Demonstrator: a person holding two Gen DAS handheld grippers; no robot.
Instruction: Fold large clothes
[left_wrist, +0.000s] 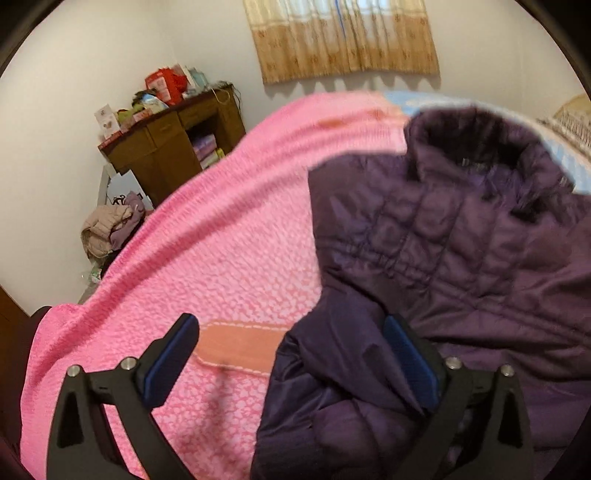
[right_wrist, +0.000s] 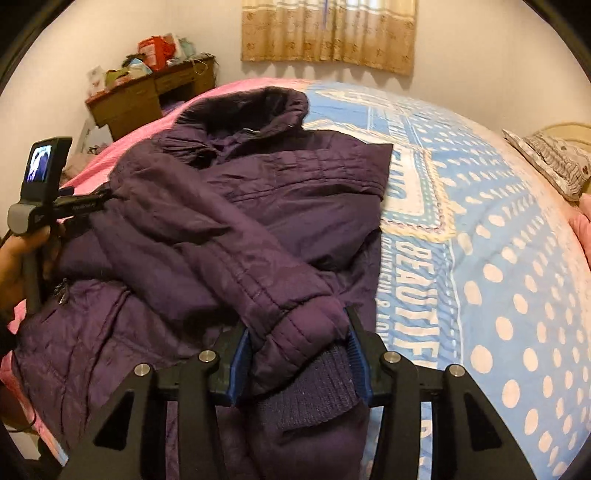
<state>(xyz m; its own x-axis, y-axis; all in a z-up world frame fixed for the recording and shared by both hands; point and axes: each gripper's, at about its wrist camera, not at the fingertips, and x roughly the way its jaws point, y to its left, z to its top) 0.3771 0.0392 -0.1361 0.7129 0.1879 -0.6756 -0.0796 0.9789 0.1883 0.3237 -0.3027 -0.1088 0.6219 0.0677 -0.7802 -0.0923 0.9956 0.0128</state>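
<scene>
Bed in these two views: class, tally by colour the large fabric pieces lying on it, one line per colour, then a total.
Purple: 1, the jacket
Pink: 1, the blanket
Blue with white dots: 1, the bedspread
Total: 3

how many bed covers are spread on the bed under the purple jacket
2. The pink blanket lies on the desk side of the bed, under the purple jacket's left part. The blue polka-dot sheet covers the pillow side. More layers may be hidden beneath.
</scene>
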